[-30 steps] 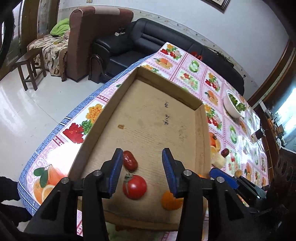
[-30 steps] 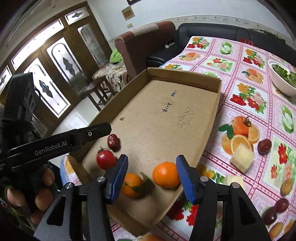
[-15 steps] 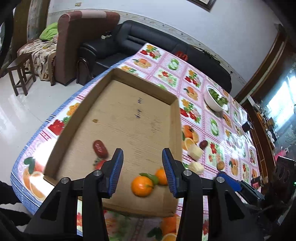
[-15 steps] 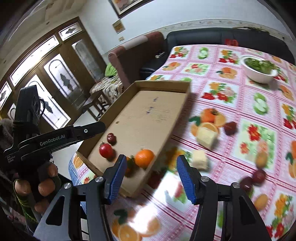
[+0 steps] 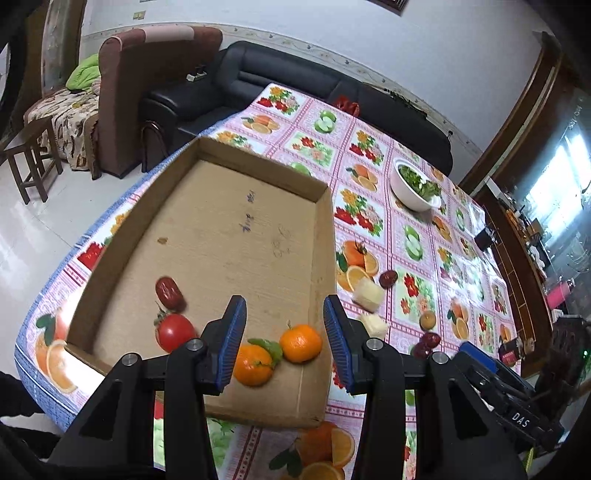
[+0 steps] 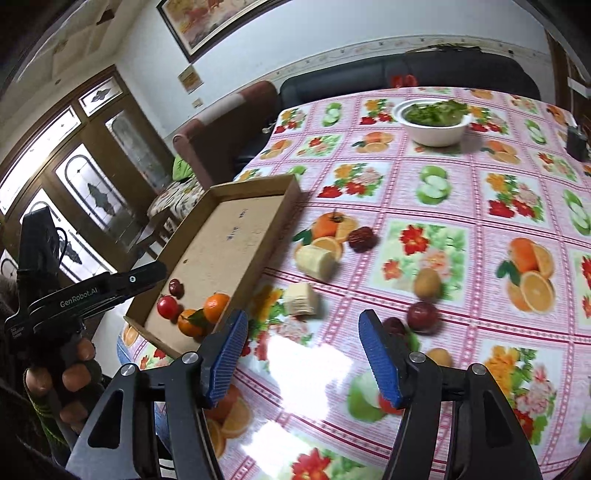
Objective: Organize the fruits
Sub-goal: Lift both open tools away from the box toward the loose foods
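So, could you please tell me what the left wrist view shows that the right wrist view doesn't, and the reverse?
Only the left wrist view shows the stool on the floor and the open left gripper from behind. Only the right wrist view shows the painting, the glazed doors, the hand holding the left gripper, and the open right gripper. Both show the box holding two oranges, a tomato and a date, plus the bowl of greens.
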`<state>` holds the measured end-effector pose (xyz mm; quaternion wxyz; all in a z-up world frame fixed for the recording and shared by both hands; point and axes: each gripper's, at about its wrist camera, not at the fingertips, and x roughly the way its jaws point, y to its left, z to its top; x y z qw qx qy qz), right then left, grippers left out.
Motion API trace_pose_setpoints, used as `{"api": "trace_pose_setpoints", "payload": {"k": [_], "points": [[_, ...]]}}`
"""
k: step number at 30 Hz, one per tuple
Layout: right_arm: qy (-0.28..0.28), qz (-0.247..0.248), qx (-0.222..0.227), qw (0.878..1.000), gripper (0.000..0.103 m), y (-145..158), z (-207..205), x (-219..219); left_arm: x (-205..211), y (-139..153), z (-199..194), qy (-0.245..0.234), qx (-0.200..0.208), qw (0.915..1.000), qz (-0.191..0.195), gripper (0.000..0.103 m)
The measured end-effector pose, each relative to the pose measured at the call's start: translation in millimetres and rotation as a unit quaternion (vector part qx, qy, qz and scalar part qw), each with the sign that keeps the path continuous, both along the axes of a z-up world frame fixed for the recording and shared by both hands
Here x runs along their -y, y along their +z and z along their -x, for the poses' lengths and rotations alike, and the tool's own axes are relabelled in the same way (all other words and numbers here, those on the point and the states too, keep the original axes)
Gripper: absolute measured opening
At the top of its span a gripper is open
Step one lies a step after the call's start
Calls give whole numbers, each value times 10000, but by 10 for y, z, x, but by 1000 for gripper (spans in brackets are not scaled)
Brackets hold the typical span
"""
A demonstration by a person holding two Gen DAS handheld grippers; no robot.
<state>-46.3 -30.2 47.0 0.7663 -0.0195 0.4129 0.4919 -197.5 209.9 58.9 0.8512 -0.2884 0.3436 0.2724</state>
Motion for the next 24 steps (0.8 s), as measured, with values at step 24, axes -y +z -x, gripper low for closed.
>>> {"api": "trace_pose_setpoints", "payload": {"k": [24], "points": [[-1557,123,78,9877,65,-158,-449,1318,1196,-355,-604,-1548,-569,9858,299,41]]}}
